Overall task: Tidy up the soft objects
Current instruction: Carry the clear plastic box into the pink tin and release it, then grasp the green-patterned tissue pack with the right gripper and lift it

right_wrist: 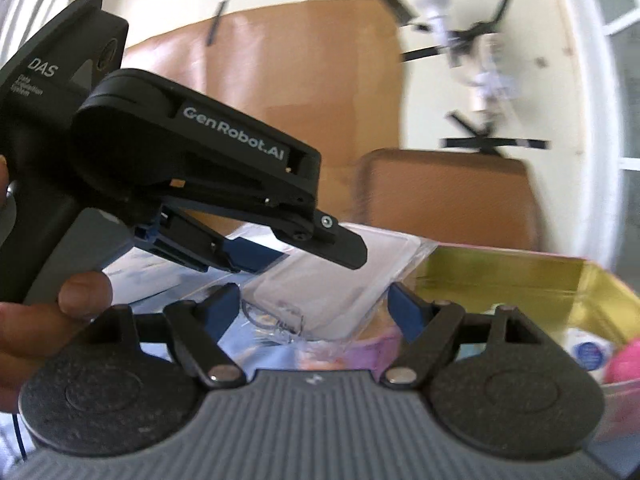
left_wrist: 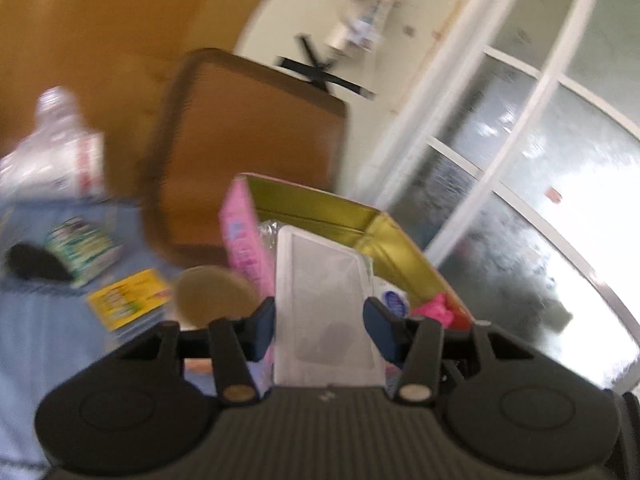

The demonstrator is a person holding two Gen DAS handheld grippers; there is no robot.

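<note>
Left gripper (left_wrist: 319,322): fingers (left_wrist: 262,326) pinching a flat white mesh pouch (left_wrist: 324,312), held at bottom centre of the left wrist view
Right gripper (right_wrist: 310,312): fingers (right_wrist: 404,310) spread wide; the pouch's clear edge lies between them, contact unclear
Gold-lined box (left_wrist: 376,232): open, just behind the pouch; pink soft item (left_wrist: 434,312) in its right corner
Pink carton (left_wrist: 240,236): upright at the box's left
Counter (left_wrist: 36,320): blue cloth, lower left; yellow packet (left_wrist: 128,296); round beige disc (left_wrist: 212,292)
Brown tray (left_wrist: 248,148): centre, beyond the box; blurred

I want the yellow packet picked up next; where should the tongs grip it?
The yellow packet lies flat on the blue cloth, so probably pinch across its thin near edge, coming steeply from above, away from the tan disc beside it.
</note>
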